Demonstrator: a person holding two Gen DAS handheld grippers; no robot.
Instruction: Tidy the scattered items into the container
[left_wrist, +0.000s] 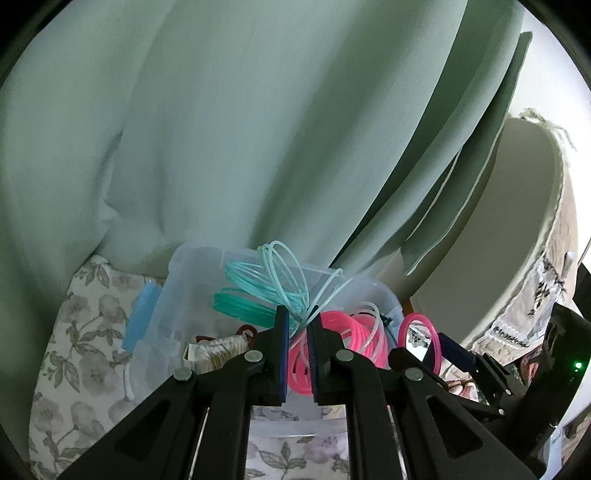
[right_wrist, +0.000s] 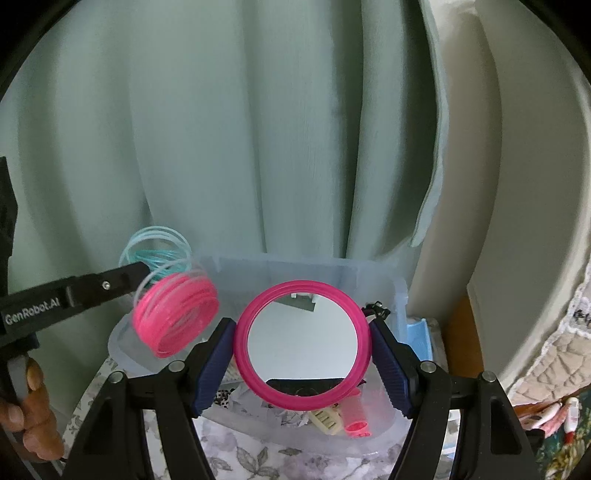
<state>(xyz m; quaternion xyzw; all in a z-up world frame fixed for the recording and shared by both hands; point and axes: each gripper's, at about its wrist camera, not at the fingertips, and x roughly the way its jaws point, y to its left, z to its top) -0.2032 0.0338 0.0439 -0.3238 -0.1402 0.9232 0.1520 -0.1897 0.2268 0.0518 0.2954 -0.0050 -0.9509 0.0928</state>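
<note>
**Desk:** So what did each hand have, and where?

**Operator:** Well, I had the left gripper (left_wrist: 298, 325) clamped tight on a loose coil toy (right_wrist: 175, 314), pink loops below and pale teal above, pinched by only a few strands so the rest sagged free. It hung over the near-left corner of the clear container (right_wrist: 400, 295). My right gripper (right_wrist: 302, 345) held a pink-rimmed mirror (right_wrist: 302, 341) across its width, a pad pressed on each side of the rim, glass facing the camera. I judged that edge grip kept the pads off the glass.

**Desk:** Why both above the box at once?

**Operator:** Both were headed for it, as I read it. The mirror sat above the middle of the container, not yet in. Inside, near the front wall, lay a cream comb-like piece (right_wrist: 327, 419) and a pink roller (right_wrist: 356, 419); I could not make out what the rest was.

**Desk:** And the surroundings?

**Operator:** The container stood on a floral cloth (left_wrist: 79, 332), its back wall against a green curtain (left_wrist: 240, 129). A blue clip (left_wrist: 142, 317) stood at its left wall. A person's hand (right_wrist: 31, 413) worked the left tool's handle.

**Desk:** Any risk?

**Operator:** The coil could snag on the rim, I thought.
</note>
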